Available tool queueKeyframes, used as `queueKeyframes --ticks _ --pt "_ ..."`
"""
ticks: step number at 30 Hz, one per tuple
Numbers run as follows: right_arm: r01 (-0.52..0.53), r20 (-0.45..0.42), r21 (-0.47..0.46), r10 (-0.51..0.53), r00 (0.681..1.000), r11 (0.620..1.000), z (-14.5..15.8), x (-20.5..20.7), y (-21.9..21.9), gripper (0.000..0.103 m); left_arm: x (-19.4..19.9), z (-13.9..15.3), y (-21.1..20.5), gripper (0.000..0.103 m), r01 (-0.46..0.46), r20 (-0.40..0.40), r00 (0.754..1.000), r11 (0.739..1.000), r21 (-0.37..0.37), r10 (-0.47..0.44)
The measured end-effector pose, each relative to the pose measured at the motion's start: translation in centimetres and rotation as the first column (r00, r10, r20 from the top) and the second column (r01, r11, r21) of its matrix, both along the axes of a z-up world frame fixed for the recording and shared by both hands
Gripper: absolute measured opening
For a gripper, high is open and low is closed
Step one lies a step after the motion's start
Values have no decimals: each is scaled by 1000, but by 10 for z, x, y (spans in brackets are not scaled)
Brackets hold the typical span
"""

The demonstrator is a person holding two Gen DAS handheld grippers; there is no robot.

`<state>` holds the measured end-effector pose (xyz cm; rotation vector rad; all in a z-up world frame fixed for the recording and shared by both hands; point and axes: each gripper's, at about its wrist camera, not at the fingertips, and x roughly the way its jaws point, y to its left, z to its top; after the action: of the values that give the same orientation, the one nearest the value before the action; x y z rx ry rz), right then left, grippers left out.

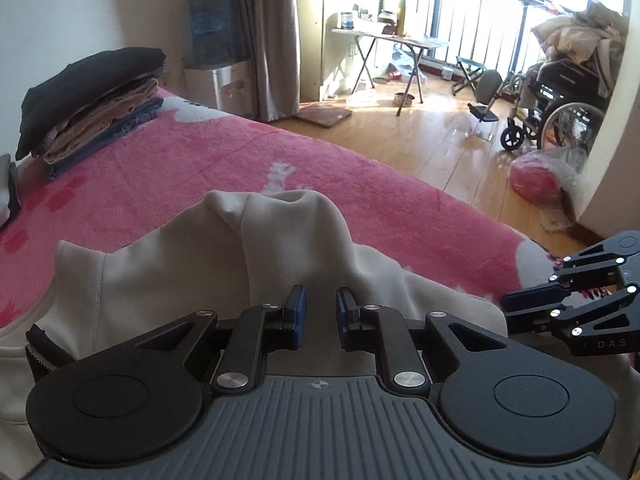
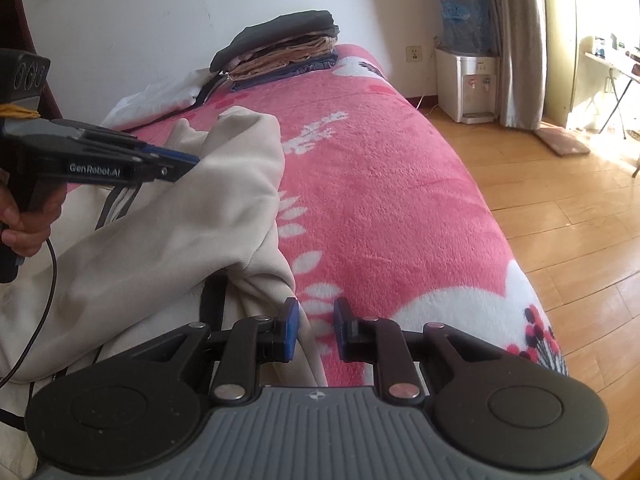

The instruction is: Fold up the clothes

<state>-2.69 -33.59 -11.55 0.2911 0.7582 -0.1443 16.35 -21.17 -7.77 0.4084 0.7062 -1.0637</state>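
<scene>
Right wrist view is showing the cream jacket [image 2: 168, 216] lying bunched on the pink blanket [image 2: 380, 200] of the bed, one flap thrown over its body. The left gripper [image 2: 188, 159] is hovering over that flap, its fingers narrowly parted and gripping nothing. The right gripper [image 2: 316, 332] is waiting at the jacket's near edge, fingers likewise narrow and empty, cloth lying just beside the left finger [image 2: 289, 330]. A stack of folded clothes [image 2: 280, 48] is sitting farther up the bed. With nothing pinning it, the loose flap is likely sliding back or creasing crookedly if either hand drags the cloth.
</scene>
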Motion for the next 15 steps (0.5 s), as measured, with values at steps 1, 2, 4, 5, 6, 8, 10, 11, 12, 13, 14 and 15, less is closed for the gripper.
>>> queueKeyframes --ticks 1,2,4,5,6,8,10,11,12,13,14,15 --pt "0 0 -1 0 1000 1000 0 0 0 20 3 -1 0 22 -9 -5 1000 1000 0 9" --pt "-1 0 -1 1 1000 1000 0 0 0 20 4 -1 -1 25 -21 -7 1000 1000 3 21" --pt "-2 0 -2 2 1000 1000 0 0 0 20 7 -2 -3 32 -31 -9 999 999 7 31" --pt "-2 0 -2 2 1000 1000 0 1 0 20 9 -3 -5 32 -33 -13 999 999 9 33" --pt "-2 0 -3 2 1000 1000 -1 1 0 20 10 -4 -5 32 -25 -22 999 1000 10 26" --pt "-1 0 -2 1 1000 1000 0 1 1 20 14 -10 -7 28 -11 -49 999 1000 7 12" --pt "0 0 -1 0 1000 1000 -1 1 1 20 22 -18 -8 3 -26 -103 994 1000 8 26" --pt "0 0 0 0 1000 1000 -1 1 1 20 27 -20 -5 1 -50 -129 990 999 -7 49" --pt "0 0 -1 0 1000 1000 -1 1 1 20 32 -22 -3 0 -75 -156 985 997 -20 71" --pt "0 0 -3 0 1000 1000 -1 1 1 20 38 -20 3 0 -119 -176 978 992 -47 109" --pt "-1 1 -5 1 1000 1000 -1 1 1 20 43 -18 9 0 -163 -198 969 984 -74 145" --pt "-3 1 -7 3 1000 1000 -2 1 1 20 48 -13 19 0 -217 -226 956 970 -114 187"
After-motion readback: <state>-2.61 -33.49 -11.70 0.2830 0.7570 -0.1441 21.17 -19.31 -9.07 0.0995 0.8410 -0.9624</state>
